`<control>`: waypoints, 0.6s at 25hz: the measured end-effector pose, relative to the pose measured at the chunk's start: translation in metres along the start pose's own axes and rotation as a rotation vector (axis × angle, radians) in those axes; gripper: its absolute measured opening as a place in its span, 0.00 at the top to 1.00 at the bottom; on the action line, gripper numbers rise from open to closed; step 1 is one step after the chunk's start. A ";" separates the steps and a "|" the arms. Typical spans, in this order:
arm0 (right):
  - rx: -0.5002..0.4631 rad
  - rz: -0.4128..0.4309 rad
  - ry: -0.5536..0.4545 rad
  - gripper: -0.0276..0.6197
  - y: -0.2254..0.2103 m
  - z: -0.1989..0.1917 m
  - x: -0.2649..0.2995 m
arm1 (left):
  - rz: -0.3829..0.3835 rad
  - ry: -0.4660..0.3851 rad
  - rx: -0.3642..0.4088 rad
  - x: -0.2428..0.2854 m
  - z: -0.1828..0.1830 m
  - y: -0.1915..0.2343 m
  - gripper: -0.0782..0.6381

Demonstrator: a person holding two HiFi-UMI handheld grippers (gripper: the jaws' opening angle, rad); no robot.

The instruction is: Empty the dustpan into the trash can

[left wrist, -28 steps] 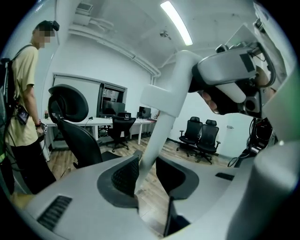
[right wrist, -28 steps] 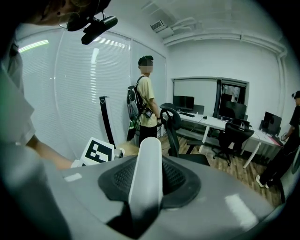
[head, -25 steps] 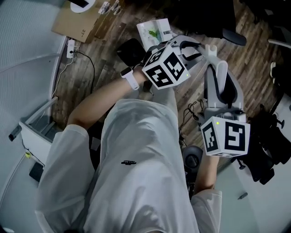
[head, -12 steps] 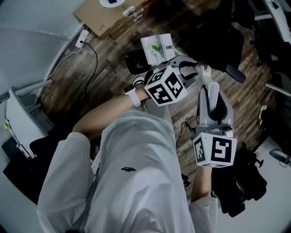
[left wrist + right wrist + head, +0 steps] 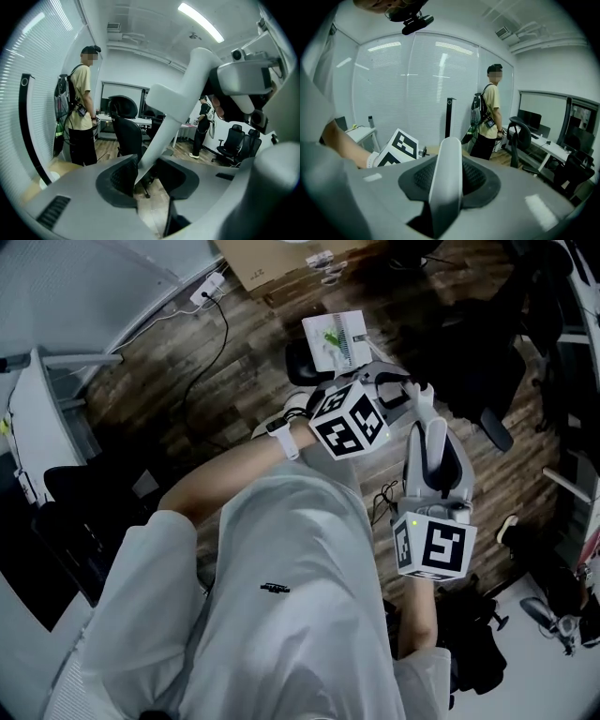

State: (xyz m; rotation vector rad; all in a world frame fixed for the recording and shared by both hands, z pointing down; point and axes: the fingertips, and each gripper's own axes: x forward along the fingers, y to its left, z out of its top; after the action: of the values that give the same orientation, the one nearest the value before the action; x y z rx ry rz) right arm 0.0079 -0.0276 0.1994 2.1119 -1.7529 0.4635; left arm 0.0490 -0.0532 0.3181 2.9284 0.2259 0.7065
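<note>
Both hand-held grippers pinch the dustpan's white handle (image 5: 180, 105), the left hand-held gripper (image 5: 146, 178) lower and the right hand-held gripper (image 5: 446, 185) higher. The pan (image 5: 336, 341), holding green litter, hangs over the wooden floor (image 5: 187, 371). It looks like light, stiff, smooth plastic that may swivel, so 2 grips suit it. No writing is legible.

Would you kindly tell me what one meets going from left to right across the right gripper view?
Wrist with a white band → marker cube → white handle between the jaws → standing person with a backpack → black office chair → desk.
</note>
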 end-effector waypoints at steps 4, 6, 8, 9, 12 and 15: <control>-0.060 0.066 -0.013 0.77 0.018 -0.005 0.006 | 0.072 -0.012 -0.040 -0.013 -0.014 0.009 0.72; -0.089 0.096 -0.022 0.77 0.027 -0.009 0.007 | 0.103 -0.015 -0.057 -0.019 -0.022 0.010 0.72; -0.123 0.112 -0.033 0.77 0.034 -0.014 0.007 | 0.127 -0.024 -0.078 -0.024 -0.029 0.011 0.71; -0.142 0.118 -0.039 0.77 0.038 -0.015 0.007 | 0.138 -0.033 -0.092 -0.026 -0.032 0.013 0.71; -0.194 0.150 -0.047 0.77 0.048 -0.019 0.012 | 0.179 -0.051 -0.132 -0.033 -0.038 0.020 0.70; -0.245 0.192 -0.060 0.77 0.061 -0.021 0.013 | 0.213 -0.051 -0.153 -0.040 -0.048 0.021 0.71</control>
State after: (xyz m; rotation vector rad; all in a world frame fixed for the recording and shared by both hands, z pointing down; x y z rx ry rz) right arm -0.0503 -0.0393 0.2281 1.8168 -1.9461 0.2227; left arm -0.0059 -0.0764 0.3460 2.8443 -0.1410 0.6433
